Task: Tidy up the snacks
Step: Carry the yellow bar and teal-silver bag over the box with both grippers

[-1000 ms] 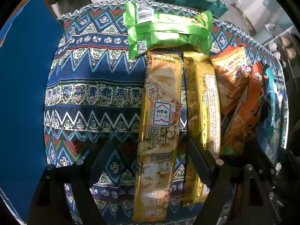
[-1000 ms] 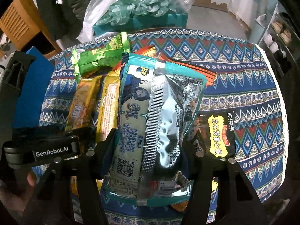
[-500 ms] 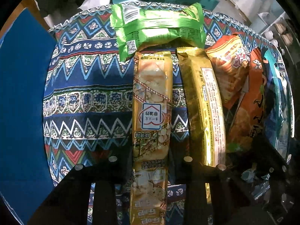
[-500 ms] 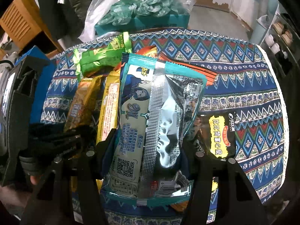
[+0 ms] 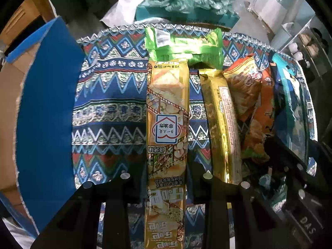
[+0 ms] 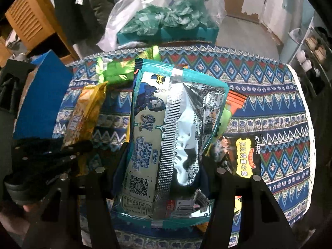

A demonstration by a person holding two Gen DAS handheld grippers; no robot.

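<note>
Left gripper (image 5: pixel 166 188) clamped on long yellow pack (image 5: pixel 167 124), jaws pinching both sides near its lower end, pack running straight up the frame and lifted off the patterned cloth (image 5: pixel 108 112) on the desk. Right gripper (image 6: pixel 164 166) clamped on teal-and-silver bag (image 6: pixel 172 128), seam side up, jaws on both edges, bag held clear of the pile. On cloth beside yellow pack: gold pack (image 5: pixel 222 124) just right of it, orange bags (image 5: pixel 249 103) next over, green packs (image 5: pixel 184 45) crosswise at far end, yellow pack's top overlapping them. Black pack with yellow label (image 6: pixel 247 157) lying flat, right of teal bag. Blue box (image 5: pixel 45 108) at cloth's left edge. Teal carton with crumpled green wrap (image 6: pixel 166 25) behind desk.
</note>
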